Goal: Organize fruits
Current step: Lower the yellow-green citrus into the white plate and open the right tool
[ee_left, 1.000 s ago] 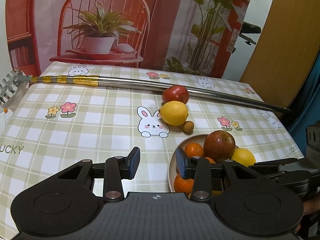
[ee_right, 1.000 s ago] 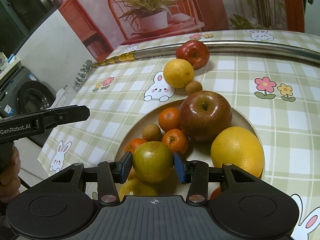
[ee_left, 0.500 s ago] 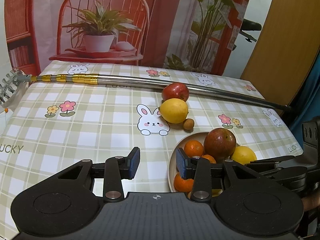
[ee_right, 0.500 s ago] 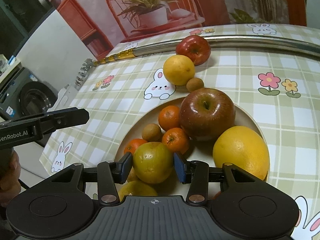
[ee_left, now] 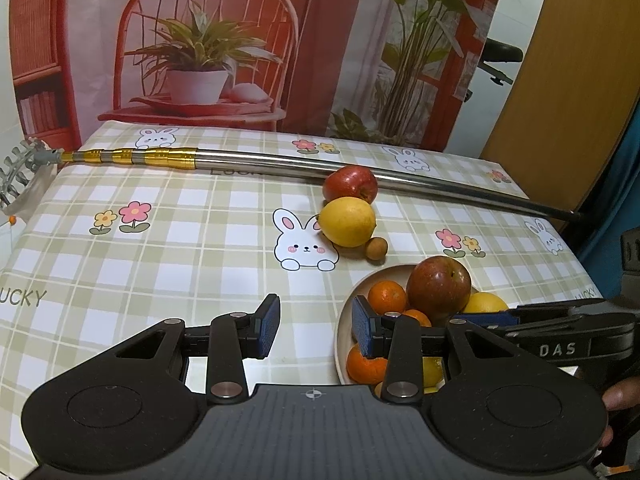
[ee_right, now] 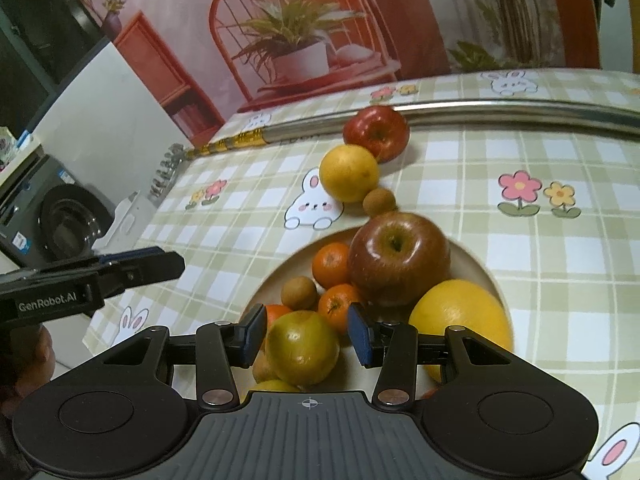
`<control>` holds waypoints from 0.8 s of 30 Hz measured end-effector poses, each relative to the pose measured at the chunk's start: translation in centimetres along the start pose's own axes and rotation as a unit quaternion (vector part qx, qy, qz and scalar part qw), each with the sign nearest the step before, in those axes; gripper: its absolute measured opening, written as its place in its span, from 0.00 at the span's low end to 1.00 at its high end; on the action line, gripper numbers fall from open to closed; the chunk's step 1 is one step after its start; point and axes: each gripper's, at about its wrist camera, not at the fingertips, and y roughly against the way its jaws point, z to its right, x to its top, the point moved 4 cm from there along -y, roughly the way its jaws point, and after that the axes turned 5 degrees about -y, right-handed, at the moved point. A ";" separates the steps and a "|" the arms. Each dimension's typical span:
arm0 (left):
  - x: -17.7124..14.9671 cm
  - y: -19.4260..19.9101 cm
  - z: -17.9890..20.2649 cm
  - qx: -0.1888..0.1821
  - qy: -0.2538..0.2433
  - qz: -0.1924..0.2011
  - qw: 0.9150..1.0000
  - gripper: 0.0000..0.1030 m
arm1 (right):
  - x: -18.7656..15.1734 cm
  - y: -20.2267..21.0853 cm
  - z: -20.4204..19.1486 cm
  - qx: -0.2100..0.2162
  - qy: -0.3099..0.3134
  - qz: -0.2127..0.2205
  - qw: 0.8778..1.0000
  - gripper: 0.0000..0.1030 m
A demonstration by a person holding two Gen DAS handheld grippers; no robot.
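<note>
A beige plate [ee_right: 482,266] holds a dark red apple [ee_right: 398,258], a big yellow citrus [ee_right: 460,320], mandarins [ee_right: 332,264] and a small brown fruit [ee_right: 299,292]. A greenish-yellow fruit [ee_right: 302,346] lies at the plate's near side between the fingers of my right gripper [ee_right: 307,335], which is open with a gap on each side. On the cloth beyond the plate sit a red apple [ee_left: 350,184], a yellow lemon [ee_left: 347,221] and a small brown fruit [ee_left: 377,247]. My left gripper [ee_left: 315,328] is open and holds nothing, just left of the plate's rim [ee_left: 343,322].
A long metal pole [ee_left: 248,159] with gold bands lies across the far side of the checked tablecloth [ee_left: 160,264], touching the red apple. A washing machine [ee_right: 64,220] stands off the table's left edge. A wooden panel [ee_left: 560,100] rises at the far right.
My right gripper's fingers have spread off the greenish-yellow fruit, which now rests in the plate. The left gripper has hardly moved.
</note>
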 end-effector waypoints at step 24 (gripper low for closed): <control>2.8 -0.2 0.9 -0.007 -0.013 0.024 1.000 0.40 | 5.8 6.3 3.0 -0.067 0.021 0.121 0.990 0.41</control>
